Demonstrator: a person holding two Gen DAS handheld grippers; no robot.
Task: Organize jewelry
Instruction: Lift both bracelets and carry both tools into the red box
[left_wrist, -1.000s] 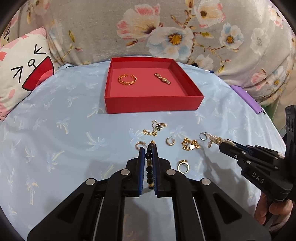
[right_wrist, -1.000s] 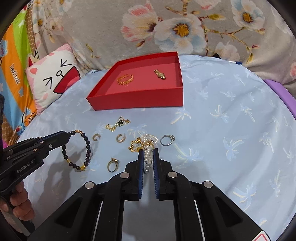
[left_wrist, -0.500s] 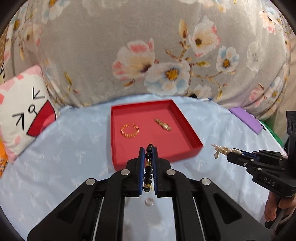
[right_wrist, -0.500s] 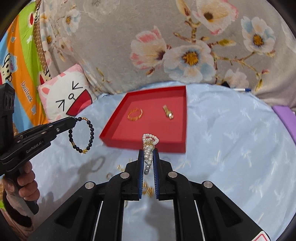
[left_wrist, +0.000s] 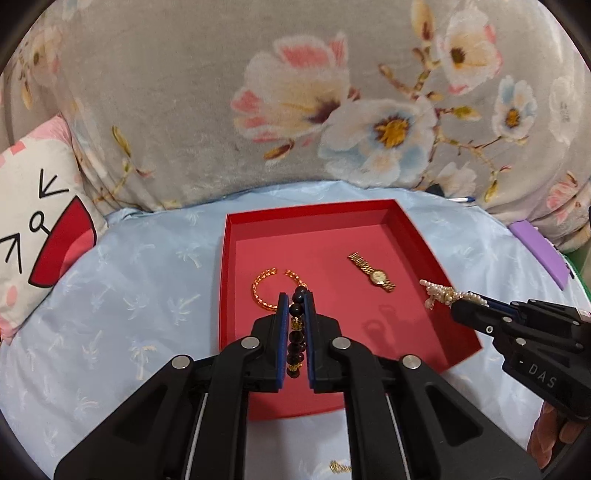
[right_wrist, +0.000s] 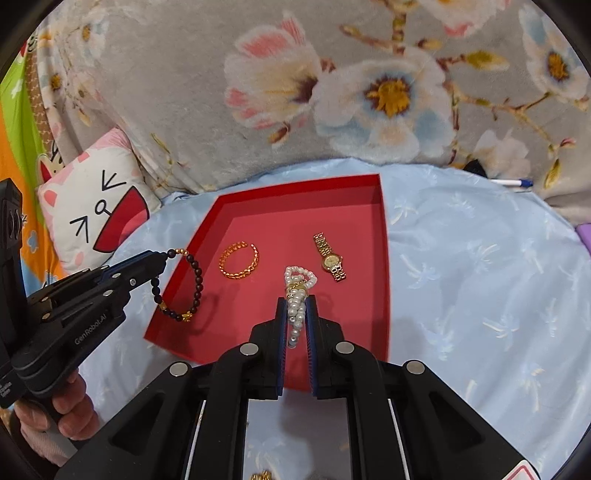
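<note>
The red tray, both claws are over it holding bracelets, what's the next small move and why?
Probably lower both a little, then open. The left claw is shut on the dark bead bracelet and the right claw on the pearl bracelet, both hanging above the red tray beside the gold bangle and gold watch.

Floral grey cushion (left_wrist: 184, 110), cat-face pillow (right_wrist: 96, 214), pale blue palm-print sheet (right_wrist: 480, 277)

One red tray (right_wrist: 384, 236) holds two pieces: one gold bangle (right_wrist: 239, 261) at 9 o'clock, one gold watch (right_wrist: 330, 257) at 3. Two bracelets hang in grippers: one dark bead bracelet (right_wrist: 192, 284), one pearl bracelet (right_wrist: 298, 295)
</note>
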